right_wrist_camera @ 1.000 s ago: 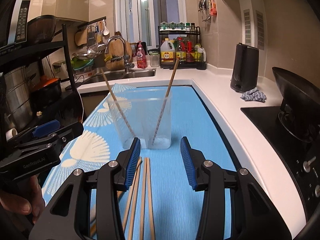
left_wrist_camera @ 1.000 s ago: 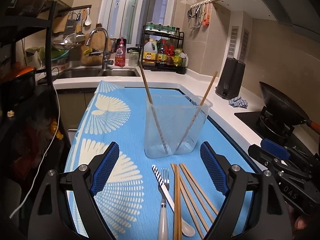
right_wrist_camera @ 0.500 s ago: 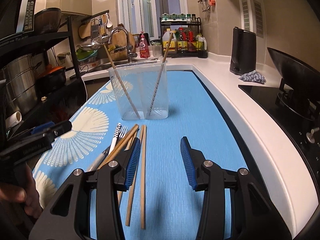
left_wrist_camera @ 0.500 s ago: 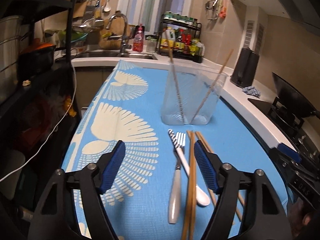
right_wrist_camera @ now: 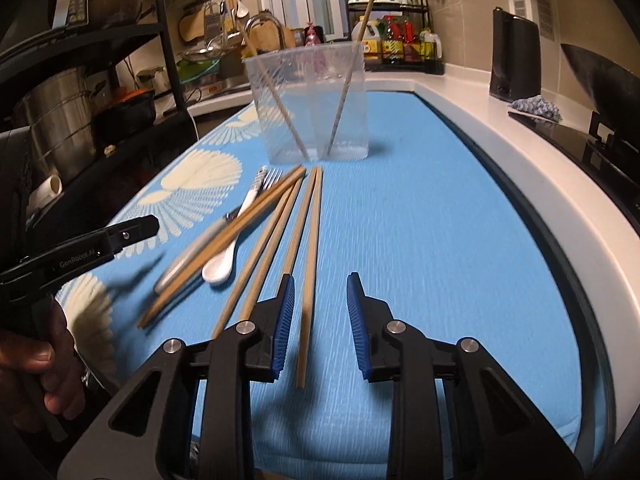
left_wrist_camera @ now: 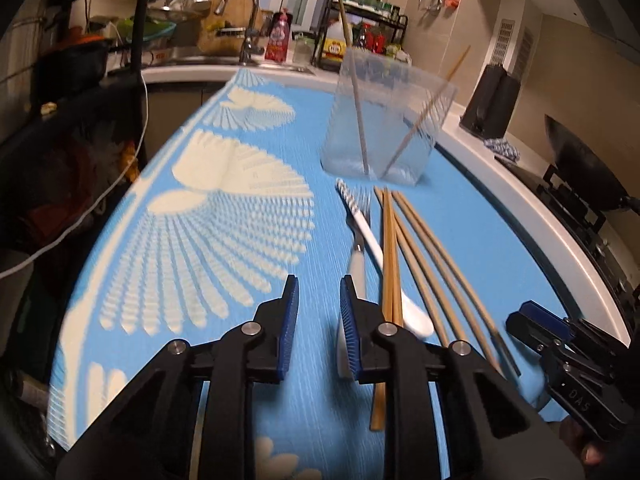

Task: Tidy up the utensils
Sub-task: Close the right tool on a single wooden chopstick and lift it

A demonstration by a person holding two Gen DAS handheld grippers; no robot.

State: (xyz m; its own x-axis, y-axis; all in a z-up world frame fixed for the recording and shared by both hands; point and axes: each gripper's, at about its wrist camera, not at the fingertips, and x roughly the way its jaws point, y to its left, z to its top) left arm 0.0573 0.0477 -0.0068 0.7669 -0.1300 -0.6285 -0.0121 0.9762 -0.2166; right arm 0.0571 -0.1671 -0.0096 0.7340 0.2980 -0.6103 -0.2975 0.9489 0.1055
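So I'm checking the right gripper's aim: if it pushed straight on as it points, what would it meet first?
Probably the rightmost loose chopstick, whose near end already lies between the closing jaws of the right gripper, untouched. Beyond it is only blue mat.

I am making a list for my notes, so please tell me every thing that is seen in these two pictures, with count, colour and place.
mat: one, blue with white fan pattern, covers the counter
container: one, clear plastic, upright at the far end of the mat
chopsticks in container: two, wooden, leaning apart
loose chopsticks: about six, wooden, flat on the mat before the container
fork: one, metal with pale handle, left of the loose chopsticks
spoon: one, white with striped handle end, across the fork
wok: one, black, on the stove at right
cloth: one, blue-white, on the counter
left gripper: black with blue pads, jaws closing, nothing between them
right gripper: same colours, jaws closing around one loose chopstick, pads not yet touching
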